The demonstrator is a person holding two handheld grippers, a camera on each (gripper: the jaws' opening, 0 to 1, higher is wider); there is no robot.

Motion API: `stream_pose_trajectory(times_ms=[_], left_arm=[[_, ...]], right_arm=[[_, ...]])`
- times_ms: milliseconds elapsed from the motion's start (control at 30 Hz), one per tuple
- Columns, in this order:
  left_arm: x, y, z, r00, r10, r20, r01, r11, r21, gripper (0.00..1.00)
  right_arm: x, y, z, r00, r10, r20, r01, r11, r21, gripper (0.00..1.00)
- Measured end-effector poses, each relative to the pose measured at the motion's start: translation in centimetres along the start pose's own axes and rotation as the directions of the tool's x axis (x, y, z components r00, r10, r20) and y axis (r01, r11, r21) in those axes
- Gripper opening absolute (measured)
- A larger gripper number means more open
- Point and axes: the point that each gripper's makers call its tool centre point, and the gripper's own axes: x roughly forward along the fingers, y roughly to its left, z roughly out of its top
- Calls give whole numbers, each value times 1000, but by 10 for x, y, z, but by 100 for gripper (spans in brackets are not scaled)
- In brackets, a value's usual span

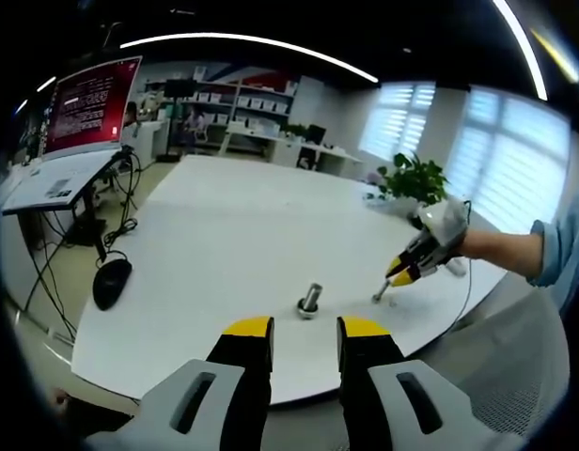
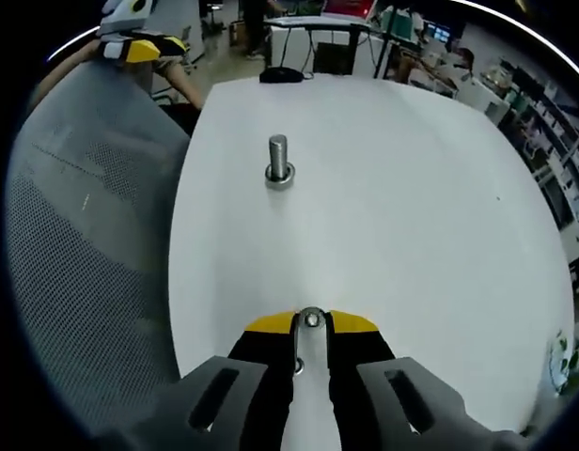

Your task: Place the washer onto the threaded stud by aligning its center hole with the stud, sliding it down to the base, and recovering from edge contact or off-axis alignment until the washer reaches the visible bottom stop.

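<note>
A short threaded stud stands upright on the white table, just beyond my left gripper, which is open with nothing between its tips. My right gripper comes in from the right, low over the table beside the stud, with a small metal washer at its tip. In the right gripper view the washer sits pinched between the yellow tips of my right gripper. The stud rises farther ahead on a round metal base. My left gripper shows at the top left.
A black computer mouse lies near the table's left edge. A potted plant stands at the far right. A grey mesh chair sits along the table edge. A desk with a monitor stands beyond the table.
</note>
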Motion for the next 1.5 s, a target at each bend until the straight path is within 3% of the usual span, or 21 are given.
stream_pose_trajectory(times_ms=[567, 667, 800, 933, 1200, 1333, 1500], left_arm=[[0, 0, 0, 1000, 0, -2, 0, 1000, -3, 25], [0, 1, 0, 1000, 0, -3, 0, 1000, -2, 25], [0, 1, 0, 1000, 0, -5, 0, 1000, -2, 25], [0, 0, -1, 1000, -2, -7, 2, 1000, -2, 25], [1, -1, 0, 1000, -6, -5, 6, 1000, 0, 25], [1, -1, 0, 1000, -6, -3, 6, 1000, -1, 25], [1, -1, -1, 1000, -6, -6, 6, 1000, 1, 25]], right_arm=[[30, 4, -14, 997, 28, -69, -30, 999, -17, 13], [35, 4, -16, 996, 34, -84, -35, 999, -15, 8], [42, 1, -14, 997, 34, -64, -35, 999, -7, 9], [33, -1, -14, 999, 14, -43, -13, 1000, 5, 16], [1, -5, -13, 999, -6, 47, 1, 996, 92, 18], [-5, -5, -23, 999, -5, 45, -1, 993, 114, 18], [2, 5, -42, 999, 36, -16, -35, 994, 108, 18]])
